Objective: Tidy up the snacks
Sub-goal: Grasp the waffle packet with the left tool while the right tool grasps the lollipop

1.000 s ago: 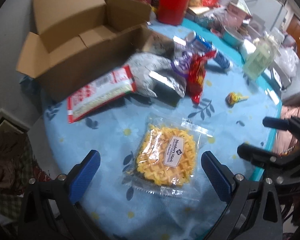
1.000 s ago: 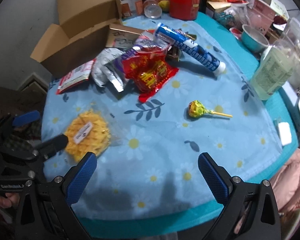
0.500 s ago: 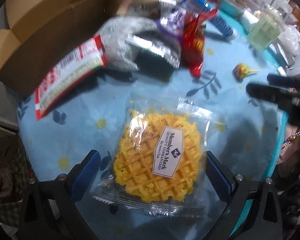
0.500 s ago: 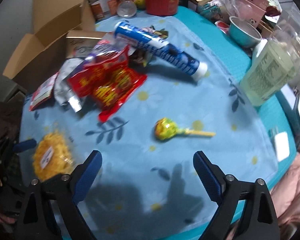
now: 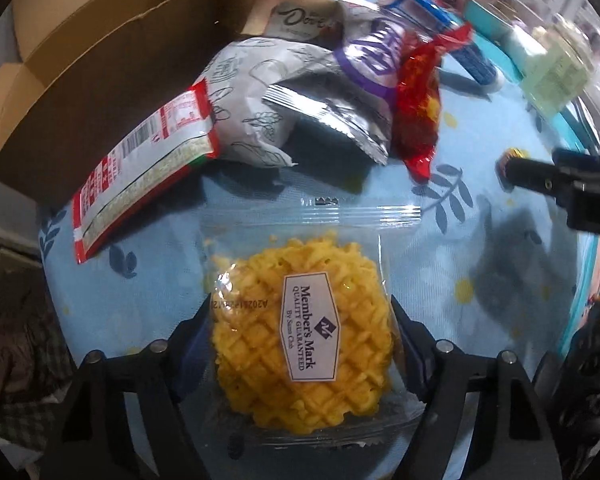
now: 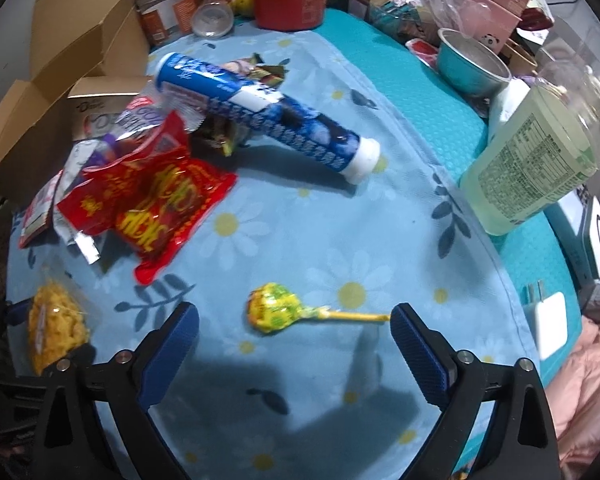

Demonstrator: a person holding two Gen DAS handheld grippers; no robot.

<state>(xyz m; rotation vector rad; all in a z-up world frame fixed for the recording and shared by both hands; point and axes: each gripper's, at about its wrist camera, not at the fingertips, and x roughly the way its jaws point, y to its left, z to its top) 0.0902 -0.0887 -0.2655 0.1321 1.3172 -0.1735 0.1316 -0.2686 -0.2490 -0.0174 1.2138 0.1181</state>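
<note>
Left claw [image 5: 302, 340] closing around crinkly clear-wrapped waffle [image 5: 300, 336]; right claw [image 6: 294, 334] opening astride round foil lollipop [image 6: 274, 308].

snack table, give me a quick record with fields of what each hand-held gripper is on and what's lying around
left hand-held gripper: jaws closing around the waffle pack, fingers at both its sides
right hand-held gripper: jaws opening, over the lollipop, not touching it
lollipop: lying flat on the floral cloth, stick toward the right finger
snack pile: red bag, blue tube, grey bag, red-edged pack
cardboard box: open, behind the pile
green bottle: at the cloth's right edge
</note>
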